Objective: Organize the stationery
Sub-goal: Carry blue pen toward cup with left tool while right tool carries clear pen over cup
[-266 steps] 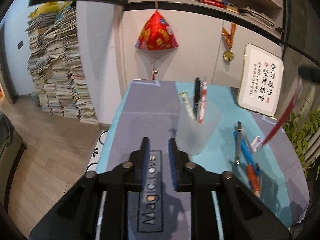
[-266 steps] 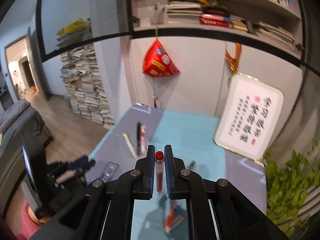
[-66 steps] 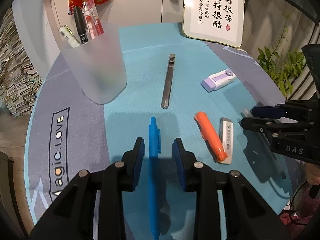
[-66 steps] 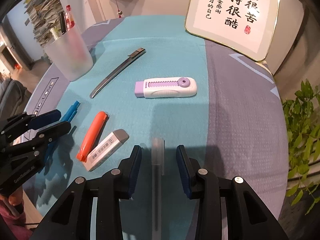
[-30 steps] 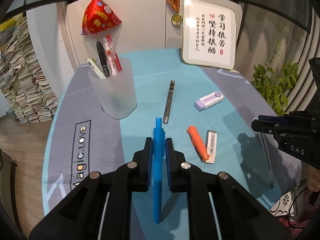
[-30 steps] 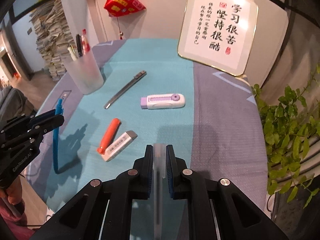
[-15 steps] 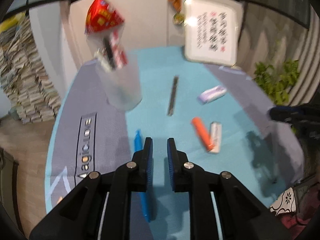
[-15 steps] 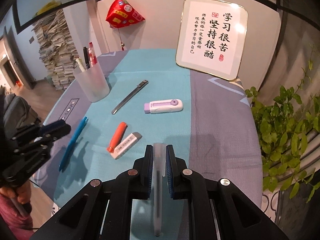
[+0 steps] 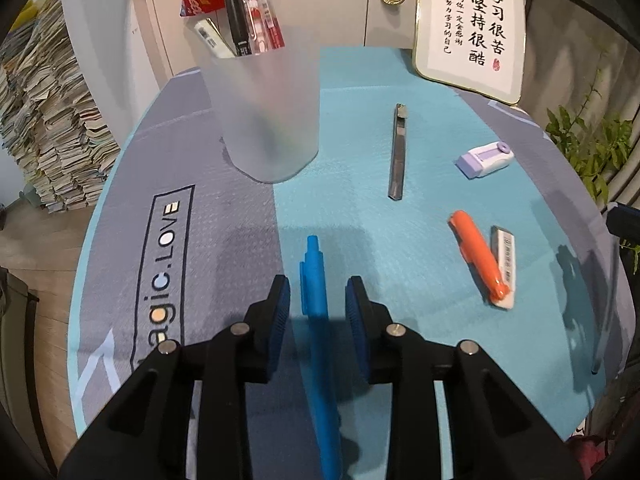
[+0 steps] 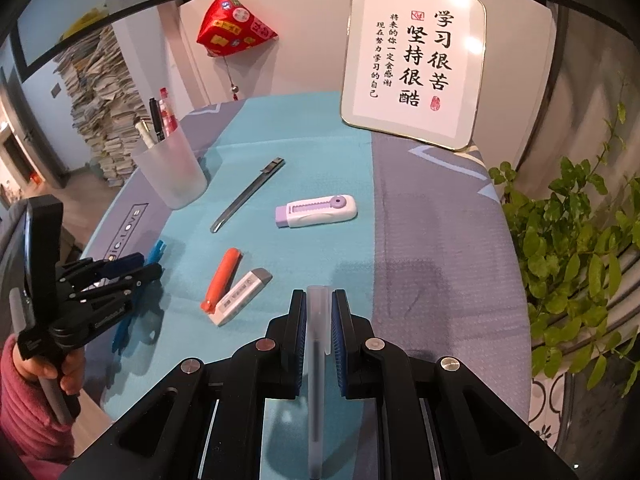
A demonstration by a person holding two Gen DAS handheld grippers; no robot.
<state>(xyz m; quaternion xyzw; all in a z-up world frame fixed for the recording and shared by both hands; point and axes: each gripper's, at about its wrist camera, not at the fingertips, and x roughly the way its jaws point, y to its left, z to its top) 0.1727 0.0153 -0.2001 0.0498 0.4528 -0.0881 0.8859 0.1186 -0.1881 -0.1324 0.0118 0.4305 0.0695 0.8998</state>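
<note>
My left gripper [image 9: 319,300] is open, its jaws straddling a blue pen [image 9: 316,280] that lies on the table mat; it also shows in the right wrist view [image 10: 136,266]. My right gripper [image 10: 319,312] is shut on a clear frosted pen [image 10: 316,344] held above the mat. A frosted pen cup [image 9: 266,116] with several pens stands at the back left, also in the right wrist view [image 10: 172,168].
On the mat [image 9: 360,216] lie a grey utility knife [image 9: 398,152], a purple-white cutter [image 9: 486,159], an orange marker [image 9: 476,250] and a white eraser [image 9: 505,258]. A framed calligraphy sign [image 10: 414,64] leans at the back. A green plant [image 10: 576,248] stands beyond the right edge.
My left gripper dropped the blue pen onto the mat, then opened and came down around it. My right gripper stays shut on the clear pen and has lowered slightly.
</note>
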